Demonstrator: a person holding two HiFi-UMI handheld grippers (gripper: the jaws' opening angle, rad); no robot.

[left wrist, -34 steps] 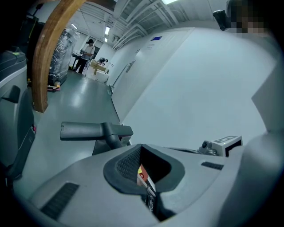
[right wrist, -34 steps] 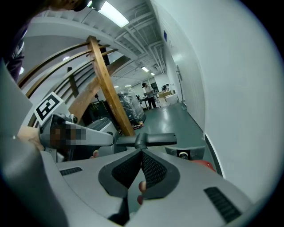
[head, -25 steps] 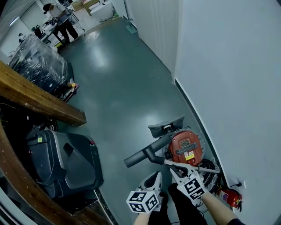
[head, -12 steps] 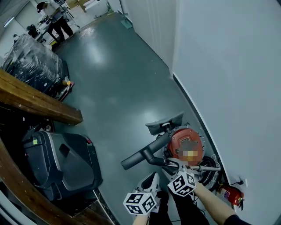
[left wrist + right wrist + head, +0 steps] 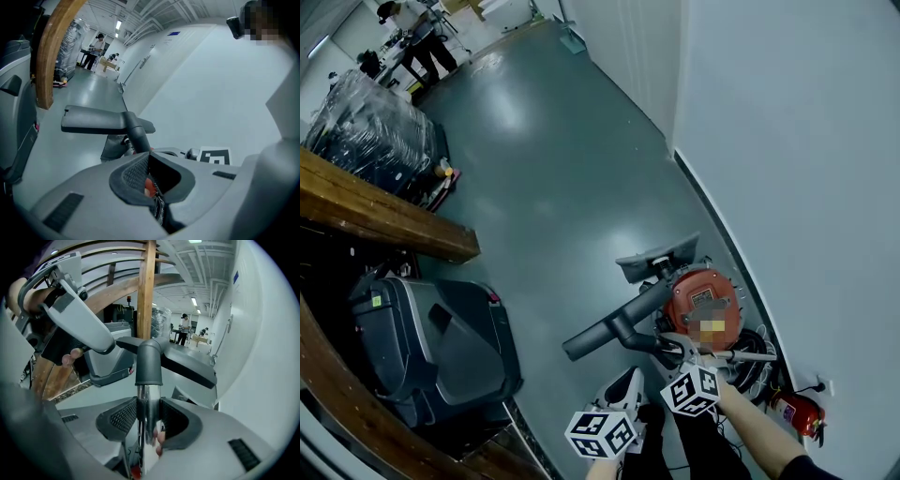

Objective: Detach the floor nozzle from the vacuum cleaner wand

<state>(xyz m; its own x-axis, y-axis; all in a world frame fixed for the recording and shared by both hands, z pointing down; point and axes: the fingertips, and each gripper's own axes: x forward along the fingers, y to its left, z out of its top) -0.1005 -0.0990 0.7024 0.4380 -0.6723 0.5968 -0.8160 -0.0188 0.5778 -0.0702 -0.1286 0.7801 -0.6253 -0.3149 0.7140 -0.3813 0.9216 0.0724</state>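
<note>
The red vacuum canister (image 5: 703, 302) stands by the wall with the grey floor nozzle (image 5: 657, 258) just beyond it. In the right gripper view the chrome wand (image 5: 149, 423) runs up into the nozzle's dark neck (image 5: 148, 363) under the nozzle head (image 5: 187, 363). My right gripper (image 5: 680, 354) has just been closing, and its pads now sit against both sides of the wand. My left gripper (image 5: 628, 380) hangs shut and empty to the left of it. Its view looks past its closed jaws at the nozzle (image 5: 96, 123).
A thick dark tube (image 5: 609, 328) slants out to the left of the canister. A black bin (image 5: 441, 347) and a wooden beam (image 5: 384, 220) stand at the left, the white wall (image 5: 787, 141) at the right. A fire extinguisher (image 5: 792, 412) and cables (image 5: 752, 349) lie by the wall.
My right gripper has rolled and sunk toward the wand, its marker cube now lower and more to the left. The left gripper has hardly moved.
</note>
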